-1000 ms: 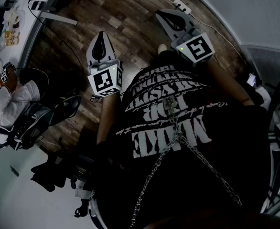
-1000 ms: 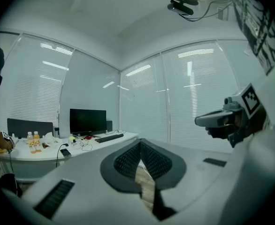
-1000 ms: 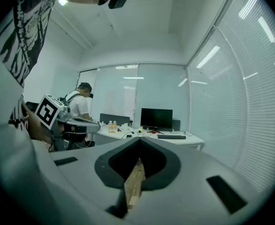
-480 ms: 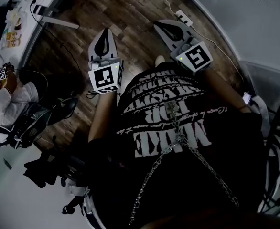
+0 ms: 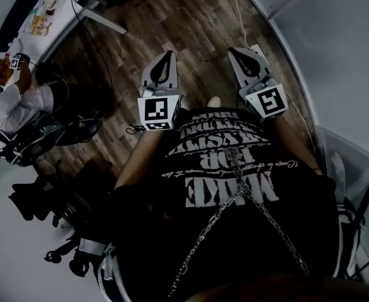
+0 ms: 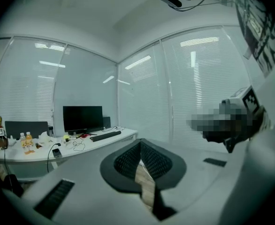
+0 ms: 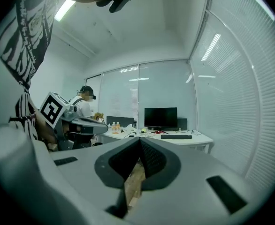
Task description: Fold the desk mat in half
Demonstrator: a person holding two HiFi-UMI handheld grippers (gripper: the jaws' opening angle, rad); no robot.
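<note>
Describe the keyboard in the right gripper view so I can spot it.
Find the white desk along the glass wall with blinds, then the black monitor standing on it. The keyboard lies flat in front of the monitor, toward the desk's right end: a long, low, dark bar, unlike the small bottles at the left.

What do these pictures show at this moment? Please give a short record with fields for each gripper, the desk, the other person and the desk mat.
left gripper: jaws together, nothing between them, held over the wooden floor
right gripper: jaws together, nothing between them, beside the left one
desk: white, away from both grippers, with a monitor, a keyboard and bottles
other person: seated by the desk
desk mat: not to be made out in any view
</note>
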